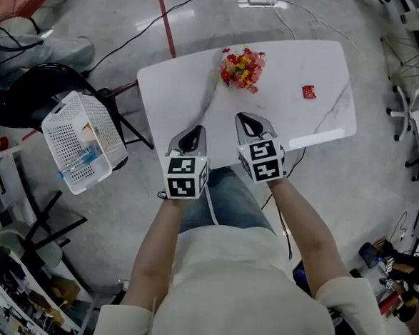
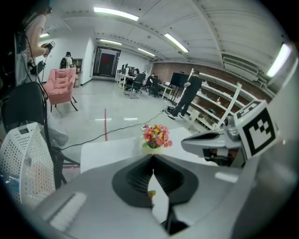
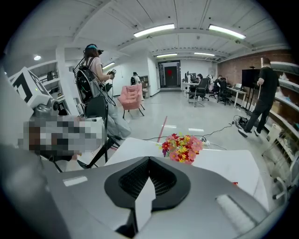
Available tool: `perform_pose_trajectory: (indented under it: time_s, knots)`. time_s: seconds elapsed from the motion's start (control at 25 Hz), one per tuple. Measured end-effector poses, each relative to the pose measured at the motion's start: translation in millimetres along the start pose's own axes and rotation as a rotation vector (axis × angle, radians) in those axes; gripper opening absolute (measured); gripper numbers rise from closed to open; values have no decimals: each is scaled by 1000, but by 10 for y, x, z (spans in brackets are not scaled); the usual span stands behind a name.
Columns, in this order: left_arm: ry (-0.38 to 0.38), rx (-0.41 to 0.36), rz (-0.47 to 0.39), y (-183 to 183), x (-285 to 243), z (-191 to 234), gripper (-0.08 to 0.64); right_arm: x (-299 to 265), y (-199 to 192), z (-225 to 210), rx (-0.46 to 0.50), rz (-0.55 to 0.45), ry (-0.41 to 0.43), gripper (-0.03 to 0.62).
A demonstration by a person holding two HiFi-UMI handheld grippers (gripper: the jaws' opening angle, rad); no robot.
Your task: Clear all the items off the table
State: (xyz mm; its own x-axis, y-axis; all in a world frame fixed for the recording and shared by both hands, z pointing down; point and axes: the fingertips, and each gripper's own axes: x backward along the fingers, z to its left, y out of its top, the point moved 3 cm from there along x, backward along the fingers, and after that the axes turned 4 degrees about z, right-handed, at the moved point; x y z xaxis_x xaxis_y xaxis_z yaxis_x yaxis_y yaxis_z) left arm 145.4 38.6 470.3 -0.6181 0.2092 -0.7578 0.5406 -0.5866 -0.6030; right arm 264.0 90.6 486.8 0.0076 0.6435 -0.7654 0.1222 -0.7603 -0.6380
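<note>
Red, pink and yellow flowers (image 1: 241, 69) are standing in a small bunch at the far middle of the white worktop (image 1: 179, 89), and a little red item (image 1: 309, 92) is lying well apart to their right. The left gripper (image 1: 192, 135) and the right gripper (image 1: 247, 123) are hovering over the near edge, both with jaws closed tip to tip and holding nothing. To do this step well, I think one gripper should be opening its jaws before reaching the flowers and taking them low at the base, so they are not tipping.
</note>
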Motion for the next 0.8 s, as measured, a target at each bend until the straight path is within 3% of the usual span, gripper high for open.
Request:
perform_pose_trajectory:
  time_s: [0.32,0.8]
  knots:
    - [-11,12,22,-106,-563,-16,9,-431,-241,-535,-8,2,28,4]
    - [-5,0,69,-258,-1337,27,9,-1101,-662,-1284,130,70,109,64]
